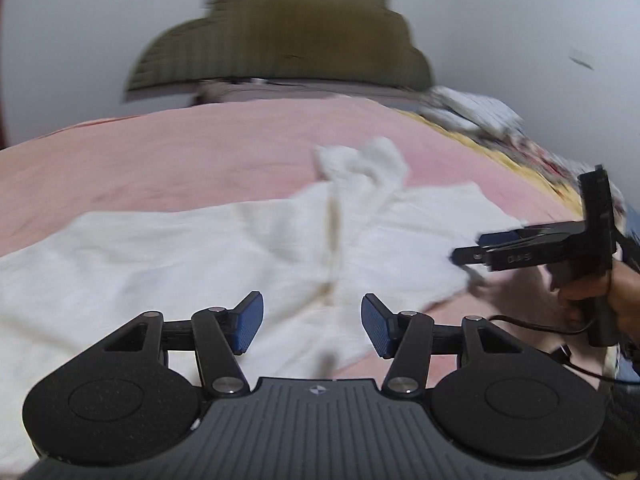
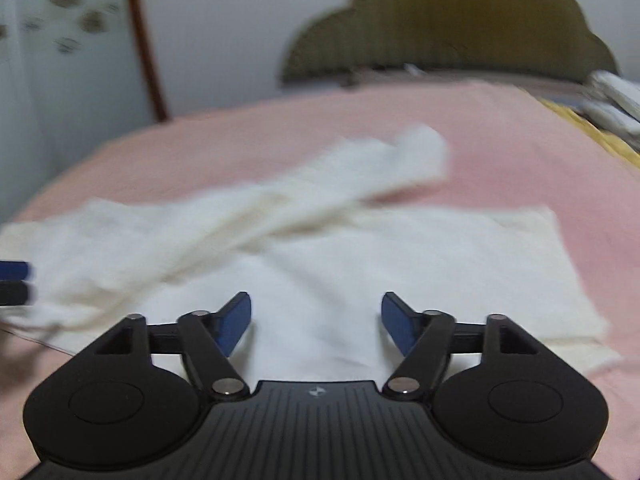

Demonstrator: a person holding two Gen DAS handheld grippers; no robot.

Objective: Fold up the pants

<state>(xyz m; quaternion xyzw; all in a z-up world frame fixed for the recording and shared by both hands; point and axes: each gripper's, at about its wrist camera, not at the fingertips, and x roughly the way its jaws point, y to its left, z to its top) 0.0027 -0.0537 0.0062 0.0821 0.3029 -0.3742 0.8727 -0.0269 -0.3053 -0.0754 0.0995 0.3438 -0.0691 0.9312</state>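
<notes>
Item: one pair of cream-white pants (image 2: pixel 400 264), spread on a bed with a pink cover (image 2: pixel 500 152); fold in progress. Nearest, at 6 o'clock in each wrist view, we list the two tools: the left hand-held gripper (image 1: pixel 312 326) with jaws apart and nothing between the blue pads, only cloth lying beneath them; the right hand-held gripper (image 2: pixel 316 326) likewise parted and empty, hovering over the pants. In the left view that right tool also shows at 3 o'clock, carried by a person's hand (image 1: pixel 608 300), its tips just beside the near right edge of the fabric; we cannot tell whether they touch it. Middle ground: in the right view a broad flat panel of the garment runs out to 3 o'clock, and a looser, rumpled length lies across it from 9 o'clock up toward 1 o'clock, ending in a crumpled tip. We judge that one leg has been laid over the other, loosely and askew, so a first fold is roughly made; straightening that layer and at least one further fold along the length seem to remain. Far ground: at 12 o'clock, an olive scalloped headboard (image 2: pixel 448 20); at 2 o'clock, pale stacked linens (image 1: pixel 476 110) on a yellow patterned cloth. Markings: faint embossed lettering on the right tool's finger arm in the left view, too blurred to read; a small emblem on each tool's body; no other legible writing.
</notes>
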